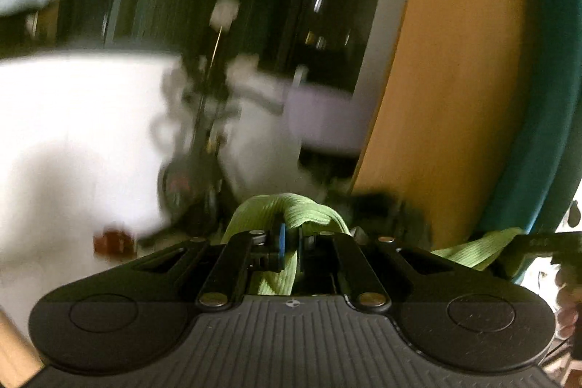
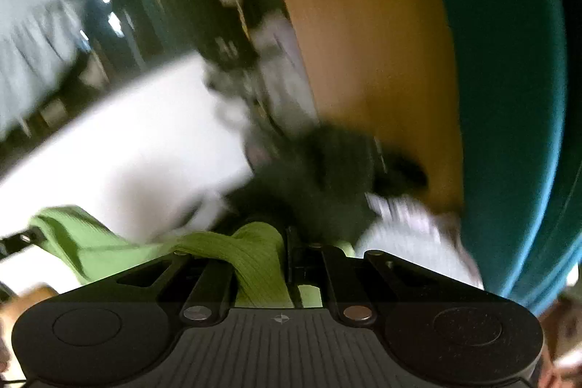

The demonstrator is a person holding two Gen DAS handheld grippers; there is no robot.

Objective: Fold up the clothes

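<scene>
a light green ribbed garment [image 1: 291, 206] is seen bunched into folds, its fine ribs sharp while everything behind is smeared by blur. it is held off any surface, strung between the two tools. in the left wrist view the left hand-held gripper [image 1: 289, 242] is closed tight on a gathered fold, which is pinched at the blue pads, and the cloth is trailed away toward 3 o'clock. in the right wrist view the right hand-held gripper [image 2: 287, 242] is clamped together on another bunch of the same garment [image 2: 251, 250], which is stretched out toward 9 o'clock. a white surface [image 2: 127, 148] is seen behind, at 10 o'clock.
</scene>
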